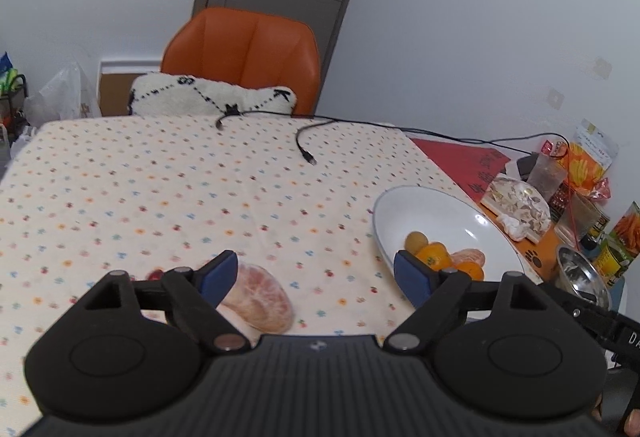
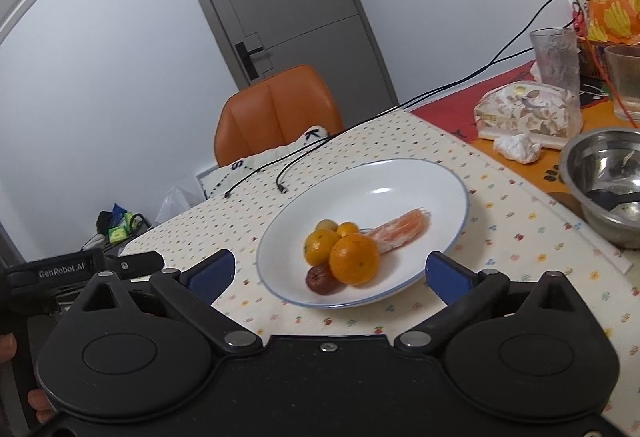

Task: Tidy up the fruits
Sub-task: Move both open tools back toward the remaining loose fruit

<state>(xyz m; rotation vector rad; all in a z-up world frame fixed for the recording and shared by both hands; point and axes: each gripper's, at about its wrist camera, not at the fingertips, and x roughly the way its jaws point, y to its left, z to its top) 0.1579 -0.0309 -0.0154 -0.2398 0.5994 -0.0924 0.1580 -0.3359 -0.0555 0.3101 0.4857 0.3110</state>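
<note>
Blue-padded left gripper (image 1: 316,273) and right gripper (image 2: 330,269) both gape wide, holding nothing.

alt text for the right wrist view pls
An open right claw hovers in front of a white plate holding oranges, a peeled citrus segment and a dark fruit on a dotted tablecloth. A steel bowl sits to the right.
</note>
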